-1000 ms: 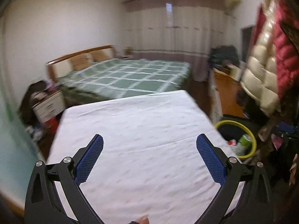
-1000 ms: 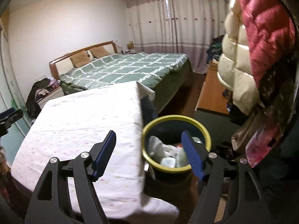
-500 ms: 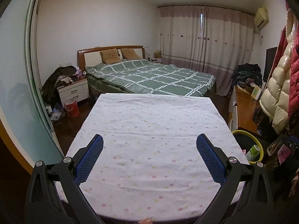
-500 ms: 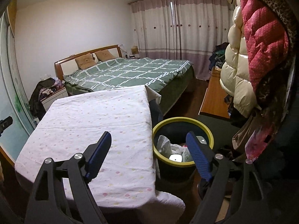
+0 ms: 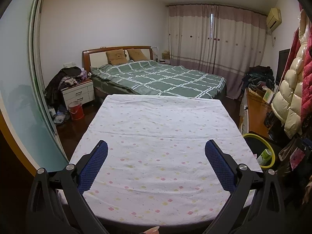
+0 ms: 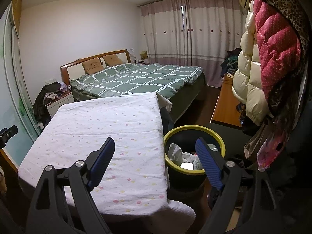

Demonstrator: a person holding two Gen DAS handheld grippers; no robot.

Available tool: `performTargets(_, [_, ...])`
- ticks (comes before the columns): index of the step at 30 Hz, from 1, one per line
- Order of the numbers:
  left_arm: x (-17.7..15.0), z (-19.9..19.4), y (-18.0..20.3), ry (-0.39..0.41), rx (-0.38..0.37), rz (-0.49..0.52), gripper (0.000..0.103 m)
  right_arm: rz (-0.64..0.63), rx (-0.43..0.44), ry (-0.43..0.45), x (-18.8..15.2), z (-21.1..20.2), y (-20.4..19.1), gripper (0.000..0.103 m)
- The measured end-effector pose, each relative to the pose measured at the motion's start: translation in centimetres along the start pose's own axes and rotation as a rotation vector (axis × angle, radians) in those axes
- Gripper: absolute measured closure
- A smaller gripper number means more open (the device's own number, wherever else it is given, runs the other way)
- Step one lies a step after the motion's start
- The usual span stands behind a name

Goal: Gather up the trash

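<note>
Both grippers empty. Left gripper (image 5: 156, 156) has its fingers spread wide over the table (image 5: 156, 128), nothing between them. Right gripper (image 6: 155, 155) likewise wide apart, pointed at the table's right edge and the bin (image 6: 195, 172) just beside it.

Trash location: all visible trash (image 6: 181, 156) is already inside the bin, which is black with a yellow rim and stands on the floor against the table's right side. The flowered tablecloth is bare in both views, so the collecting looks done or nearly so.

Handling, judged from looks: the contents are crumpled white paper or tissue, some plastic packaging, and what seems to be a green-and-white bottle (image 5: 265, 157). All probably light. Paper is soft and crushable, so pinch it anywhere across the bulk. Plastic film may be slippery, so take a bunched fold rather than a flat face. The bottle should be stiff enough to grip across its body.

View differences:
- Right wrist looks straight down into the bin and shows the paper wads plus a shiny reflective item I can't identify. It also catches a bit of the left gripper at the far left edge.
- Left wrist shows the whole tabletop, only a sliver of the bin rim with the bottle leaning inside, and a red bucket (image 5: 76, 110) by the nightstand that the right view lacks.
</note>
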State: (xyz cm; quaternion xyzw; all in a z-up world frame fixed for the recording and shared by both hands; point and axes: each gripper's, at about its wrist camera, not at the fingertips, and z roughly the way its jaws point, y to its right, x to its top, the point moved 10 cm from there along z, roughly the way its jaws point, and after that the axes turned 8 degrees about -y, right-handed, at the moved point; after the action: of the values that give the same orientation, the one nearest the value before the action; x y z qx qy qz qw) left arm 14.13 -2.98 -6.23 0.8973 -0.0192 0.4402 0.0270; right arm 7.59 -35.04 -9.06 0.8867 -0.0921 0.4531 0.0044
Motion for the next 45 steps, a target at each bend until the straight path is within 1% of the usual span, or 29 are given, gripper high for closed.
performTargets(12, [0.64, 0.36, -0.01, 0.0, -0.006, 0.01, 0.005, 0.007, -0.001, 0.004, 0.13, 0.0, 0.02, 0.022])
performTargets(45, [0.77, 0.54, 0.71, -0.016, -0.014, 0.027, 0.005, 0.013, 0.004, -0.002, -0.09, 0.22, 0.23, 0.022])
